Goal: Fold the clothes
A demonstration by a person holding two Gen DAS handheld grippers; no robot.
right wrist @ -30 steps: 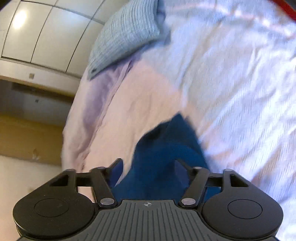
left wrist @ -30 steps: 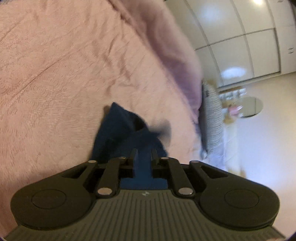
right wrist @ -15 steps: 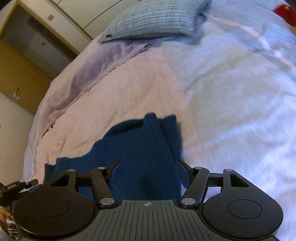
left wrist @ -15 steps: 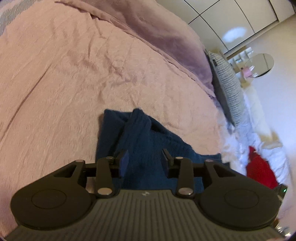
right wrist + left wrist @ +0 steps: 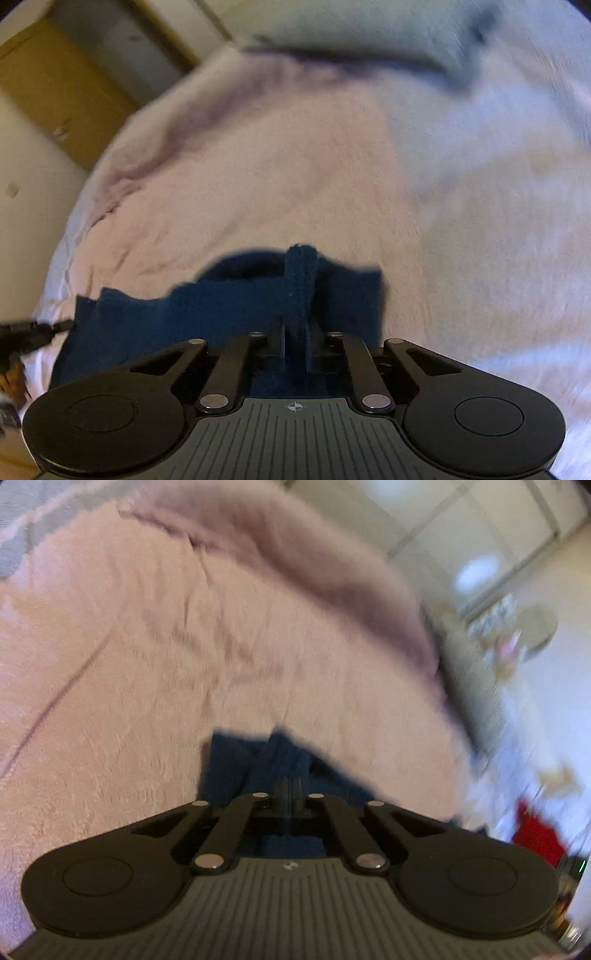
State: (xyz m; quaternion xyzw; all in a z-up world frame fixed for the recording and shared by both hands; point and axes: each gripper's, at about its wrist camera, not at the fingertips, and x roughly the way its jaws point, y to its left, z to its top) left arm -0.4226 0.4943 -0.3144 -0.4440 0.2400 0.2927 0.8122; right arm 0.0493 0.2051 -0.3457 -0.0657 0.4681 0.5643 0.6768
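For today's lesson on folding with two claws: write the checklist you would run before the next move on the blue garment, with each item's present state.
1. Left claw closed on the dark blue knit garment: ok.
2. Right claw pinching a raised fold of the garment: ok.
3. Garment lying flat between the claws: not ok, it is bunched.
4. Pink bedspread free of other things ahead: ok.
5. Which edge or corner each claw holds: cannot tell, blurred.
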